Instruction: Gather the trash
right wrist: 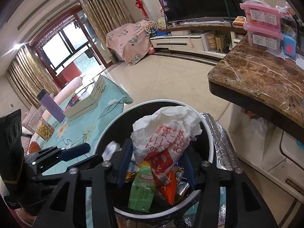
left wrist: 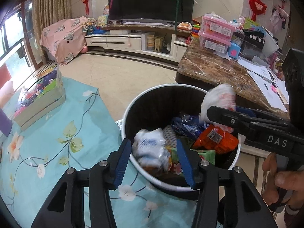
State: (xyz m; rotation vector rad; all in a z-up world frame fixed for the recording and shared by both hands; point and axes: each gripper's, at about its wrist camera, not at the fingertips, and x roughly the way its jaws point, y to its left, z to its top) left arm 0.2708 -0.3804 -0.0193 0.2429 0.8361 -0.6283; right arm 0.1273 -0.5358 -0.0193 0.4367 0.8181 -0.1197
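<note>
Both grippers hang over the round bin point(left wrist: 133, 102), jaws parted; the left gripper point(left wrist: 154, 159) stands released above a blurred white-and-blue wrapper point(left wrist: 150, 148) that its pads do not press; the right gripper point(right wrist: 158, 163) frames a crumpled white bag point(right wrist: 167, 131) printed in red (whether the pads still touch it I cannot tell); inside the bin lie an orange packet point(left wrist: 218, 138), a green carton point(right wrist: 141, 190) and a blue wrapper point(left wrist: 187, 125); beside it spreads a floral cloth point(left wrist: 57, 133) carrying a box point(left wrist: 38, 102); the marble table point(right wrist: 262, 79) juts close on the right; farther off, the television point(left wrist: 152, 0).

Home living room: television point(left wrist: 151, 0), curtains point(right wrist: 98, 13)
</note>
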